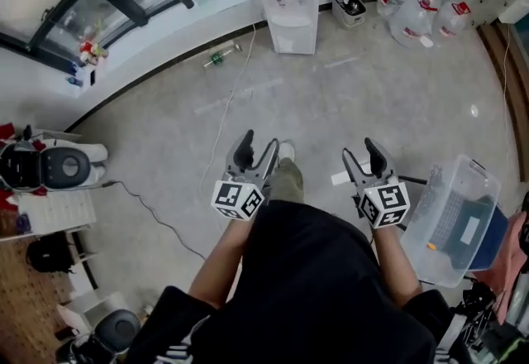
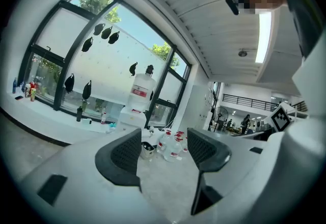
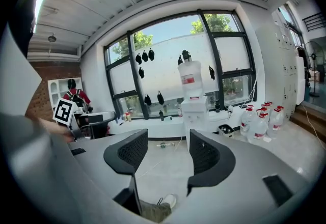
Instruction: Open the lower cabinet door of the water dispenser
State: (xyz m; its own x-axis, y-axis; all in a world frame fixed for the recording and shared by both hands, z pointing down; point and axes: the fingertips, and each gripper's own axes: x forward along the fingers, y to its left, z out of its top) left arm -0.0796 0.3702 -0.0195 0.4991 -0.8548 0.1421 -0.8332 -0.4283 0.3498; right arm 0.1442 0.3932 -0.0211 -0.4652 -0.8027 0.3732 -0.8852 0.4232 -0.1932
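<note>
The white water dispenser [image 1: 287, 2] stands against the far wall under the window, its lower cabinet door [image 1: 293, 38] shut. It also shows far off, with a bottle on top, in the right gripper view as the dispenser [image 3: 193, 111] and in the left gripper view as the dispenser [image 2: 135, 111]. My left gripper [image 1: 256, 149] is held over the floor well short of it, open and empty. My right gripper [image 1: 361, 154] hangs beside it, also open with nothing between its jaws.
Several large water bottles [image 1: 421, 7] and a small bin [image 1: 349, 8] stand right of the dispenser. A white cable [image 1: 231, 98] runs across the floor. A clear plastic crate [image 1: 456, 217] sits at my right, a small appliance [image 1: 51, 166] at my left.
</note>
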